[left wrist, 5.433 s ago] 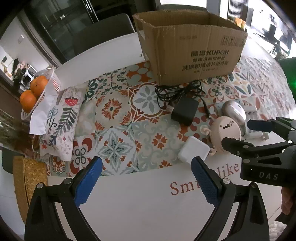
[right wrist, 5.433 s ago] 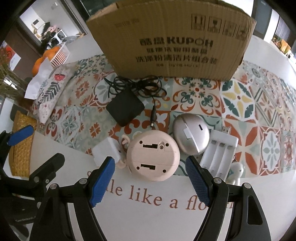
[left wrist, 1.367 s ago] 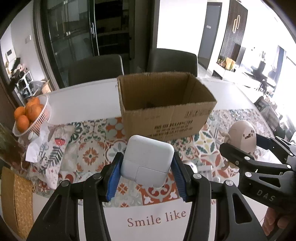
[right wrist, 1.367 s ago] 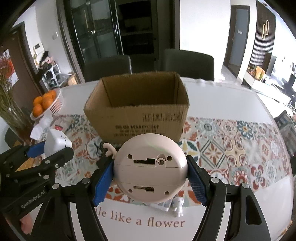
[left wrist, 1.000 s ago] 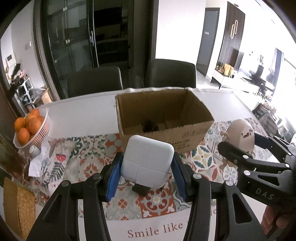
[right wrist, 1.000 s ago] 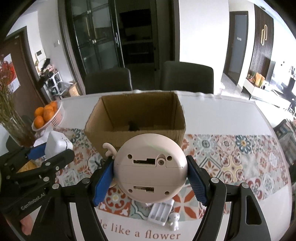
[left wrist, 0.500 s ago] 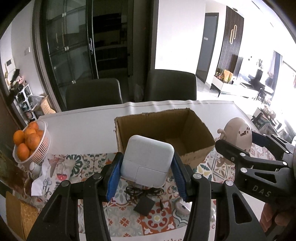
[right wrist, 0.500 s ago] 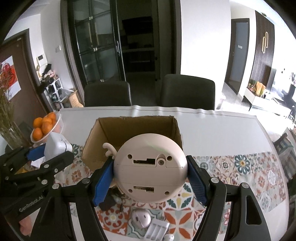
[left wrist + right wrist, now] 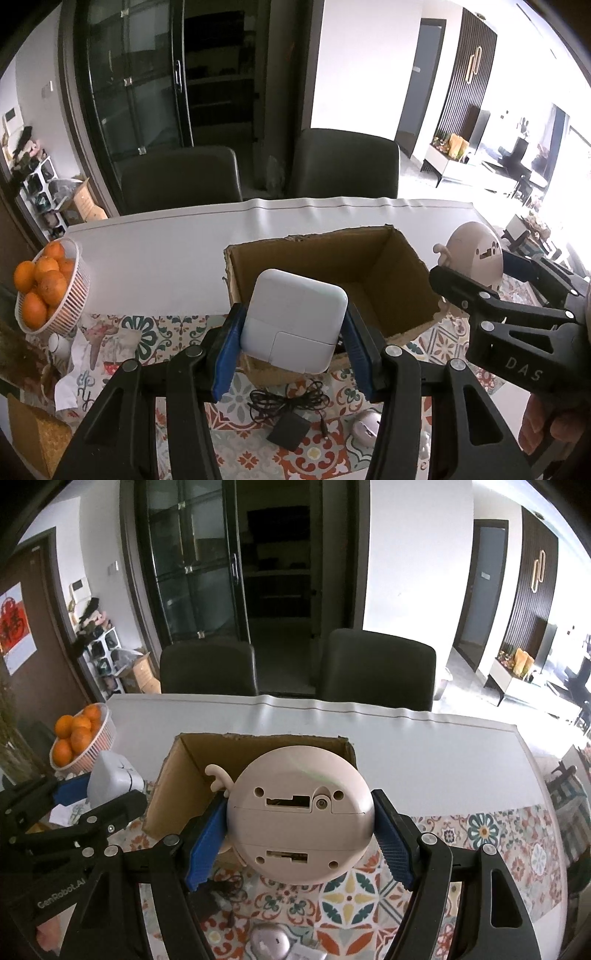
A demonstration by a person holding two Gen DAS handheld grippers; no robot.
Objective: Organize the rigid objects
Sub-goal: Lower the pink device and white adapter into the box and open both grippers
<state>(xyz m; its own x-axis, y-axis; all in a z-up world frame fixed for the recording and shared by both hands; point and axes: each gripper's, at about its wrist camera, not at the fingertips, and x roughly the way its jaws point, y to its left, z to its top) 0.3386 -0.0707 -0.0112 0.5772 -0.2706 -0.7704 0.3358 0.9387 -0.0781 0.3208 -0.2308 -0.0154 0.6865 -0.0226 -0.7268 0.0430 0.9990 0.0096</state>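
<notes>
My left gripper point(image 9: 291, 350) is shut on a white square power adapter point(image 9: 293, 319) and holds it in the air over the near wall of the open cardboard box point(image 9: 391, 258). My right gripper point(image 9: 300, 843) is shut on a round beige clock-like device point(image 9: 299, 819) with a small antler, held above the box's near edge point(image 9: 173, 775). Each gripper shows in the other's view: the right one with the beige device point(image 9: 476, 254), the left one with the adapter point(image 9: 110, 781).
On the patterned runner point(image 9: 480, 830) below lie a black adapter with a coiled cable point(image 9: 288, 430) and a silver mouse-like object point(image 9: 365, 428). A basket of oranges point(image 9: 44, 284) stands at the left. Two dark chairs point(image 9: 343, 162) stand behind the table.
Both grippers have risen and moved forward with their objects. The box now sits lower and closer in both views, with its inside showing.
</notes>
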